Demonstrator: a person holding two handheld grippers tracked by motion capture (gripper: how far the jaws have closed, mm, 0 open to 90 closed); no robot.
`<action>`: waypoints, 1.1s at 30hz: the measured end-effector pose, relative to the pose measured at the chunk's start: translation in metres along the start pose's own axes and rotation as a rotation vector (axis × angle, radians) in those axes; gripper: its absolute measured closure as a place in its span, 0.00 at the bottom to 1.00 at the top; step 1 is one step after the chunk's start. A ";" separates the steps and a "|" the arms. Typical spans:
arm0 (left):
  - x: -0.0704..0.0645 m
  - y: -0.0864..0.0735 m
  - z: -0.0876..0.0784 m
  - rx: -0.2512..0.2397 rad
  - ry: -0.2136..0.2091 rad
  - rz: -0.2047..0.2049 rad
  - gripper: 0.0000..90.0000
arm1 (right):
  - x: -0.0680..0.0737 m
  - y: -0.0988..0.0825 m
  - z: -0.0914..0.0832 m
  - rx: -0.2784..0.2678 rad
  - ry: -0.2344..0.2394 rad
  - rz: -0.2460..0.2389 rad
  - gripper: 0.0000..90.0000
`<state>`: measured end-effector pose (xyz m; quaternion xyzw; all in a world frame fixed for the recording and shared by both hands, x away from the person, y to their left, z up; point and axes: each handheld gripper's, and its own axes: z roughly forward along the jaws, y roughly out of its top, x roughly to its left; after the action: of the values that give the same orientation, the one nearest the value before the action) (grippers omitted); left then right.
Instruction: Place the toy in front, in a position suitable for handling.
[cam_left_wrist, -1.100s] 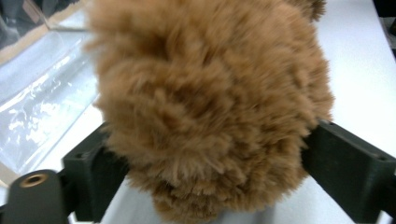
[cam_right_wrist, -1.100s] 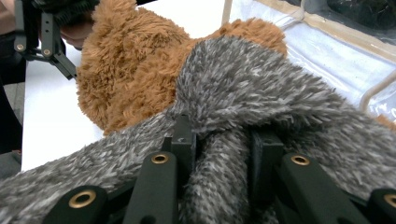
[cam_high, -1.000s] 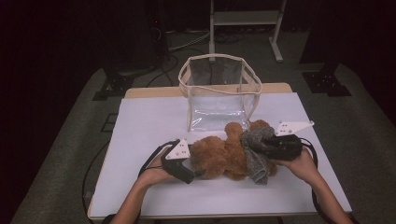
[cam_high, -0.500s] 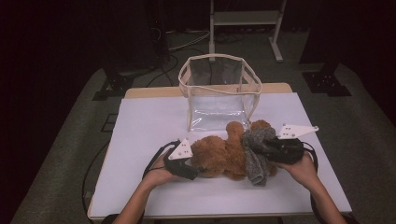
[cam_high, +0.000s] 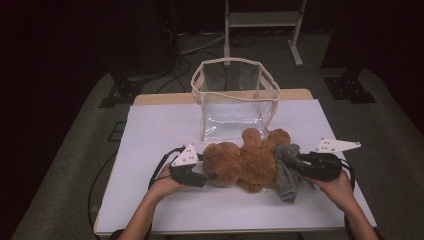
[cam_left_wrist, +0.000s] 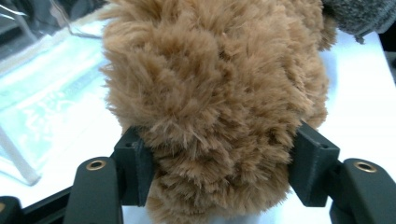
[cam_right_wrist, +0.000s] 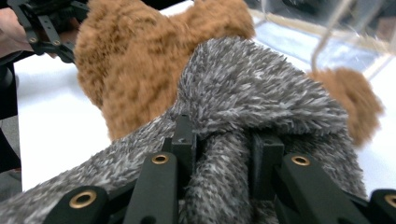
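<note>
Left hand-held gripper (cam_high: 212, 176) jaws just closed on teddy bear (cam_high: 245, 162) | right hand-held gripper (cam_high: 296, 163) clamps grey scarf (cam_high: 285, 170) | bear lies lengthwise between them, clear bag (cam_high: 235, 100) beyond

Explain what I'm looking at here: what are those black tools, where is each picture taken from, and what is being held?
A person sits at a white table with a hand-held two-jaw gripper in each hand. The high view looks down from above; the other two come from cameras riding on each gripper. The left gripper has just been closing its jaws on one end of a brown teddy bear, whose fur bulges between the pads. The right gripper is clamped on the bear's grey scarf. Behind the bear stands a clear plastic bag, open at the top.
</note>
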<state>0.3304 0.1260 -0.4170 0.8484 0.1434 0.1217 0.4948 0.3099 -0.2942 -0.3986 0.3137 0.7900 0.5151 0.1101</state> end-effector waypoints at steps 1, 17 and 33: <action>0.000 0.000 0.000 0.009 -0.001 -0.003 0.35 | -0.005 -0.006 -0.002 0.002 -0.003 0.027 0.75; -0.002 0.003 0.012 0.019 0.028 -0.013 0.30 | 0.002 0.031 -0.010 0.035 0.022 -0.032 0.76; 0.003 -0.009 0.012 0.028 0.009 -0.005 0.09 | 0.002 0.050 0.054 0.150 0.088 -0.087 0.76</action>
<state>0.3365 0.1218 -0.4305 0.8544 0.1493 0.1225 0.4824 0.3543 -0.2385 -0.3782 0.2635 0.8434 0.4625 0.0738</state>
